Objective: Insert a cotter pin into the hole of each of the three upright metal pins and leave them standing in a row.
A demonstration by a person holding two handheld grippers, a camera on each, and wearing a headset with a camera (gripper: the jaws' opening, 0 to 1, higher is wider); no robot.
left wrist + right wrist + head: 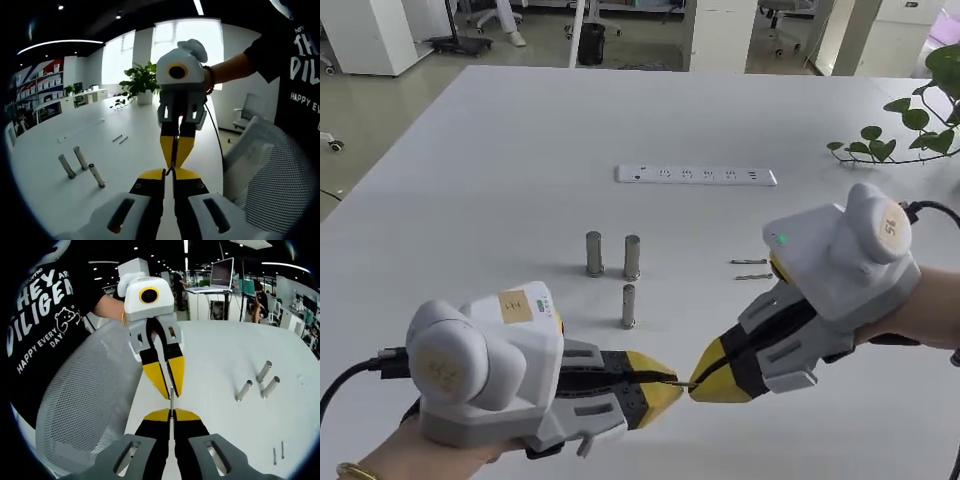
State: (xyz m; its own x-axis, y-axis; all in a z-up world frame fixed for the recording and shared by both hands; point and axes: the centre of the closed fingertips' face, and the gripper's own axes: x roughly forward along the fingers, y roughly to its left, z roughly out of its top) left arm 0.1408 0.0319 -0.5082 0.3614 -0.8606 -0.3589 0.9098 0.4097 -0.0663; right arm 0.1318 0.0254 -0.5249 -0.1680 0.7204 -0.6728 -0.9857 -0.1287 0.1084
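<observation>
A thin cotter pin [680, 381] lies level across the lower middle of the head view. It is pinched at one end by the left gripper [660, 390] and at the other by the right gripper [703, 385]. The two meet tip to tip, both jaws closed on it. Three upright metal pins [628, 306] stand on the white bench [520, 150] just above the pinch, at frame centre. The front pin is nearest the left gripper. Two spare cotter pins [750, 269] lie at centre right.

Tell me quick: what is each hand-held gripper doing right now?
Left hand-held gripper: shut on the cotter pin.
Right hand-held gripper: shut on the same cotter pin, tip to tip.
</observation>
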